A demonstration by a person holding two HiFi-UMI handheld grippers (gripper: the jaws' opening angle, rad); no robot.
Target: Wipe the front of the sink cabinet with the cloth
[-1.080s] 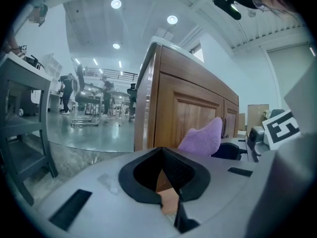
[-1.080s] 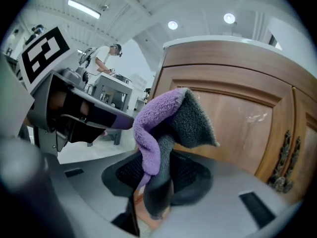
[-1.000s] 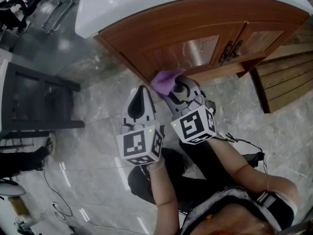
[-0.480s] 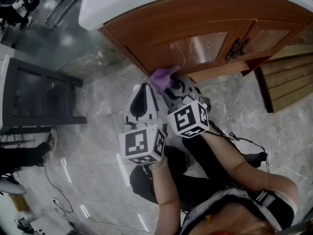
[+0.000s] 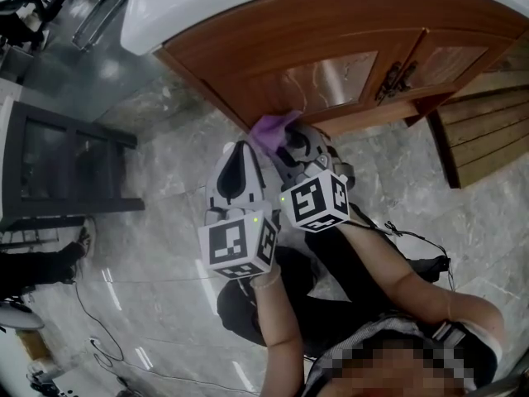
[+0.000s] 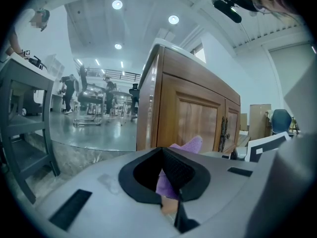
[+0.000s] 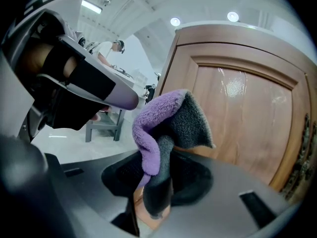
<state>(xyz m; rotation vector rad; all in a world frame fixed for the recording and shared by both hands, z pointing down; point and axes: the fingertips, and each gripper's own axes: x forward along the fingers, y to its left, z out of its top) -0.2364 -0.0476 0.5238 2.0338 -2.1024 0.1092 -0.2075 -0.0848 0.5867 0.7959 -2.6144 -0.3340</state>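
Right tool (image 5: 287,141) is clamped on the fluffy purple-and-grey cloth (image 5: 271,129), down at the cabinet (image 5: 347,27)'s lower left corner. It's probably touching the wood, but that's hard to tell from above. Left tool (image 5: 240,154) hangs closed and empty just short of the cabinet. The glossy panelled doors (image 5: 331,77) show no wipe trail, so I'd guess most of the front's left.

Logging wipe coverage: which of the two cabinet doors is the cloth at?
The head view's left door, the larger-looking one; the purple cloth, held by the right gripper, is by its lower left corner, away from the handles.
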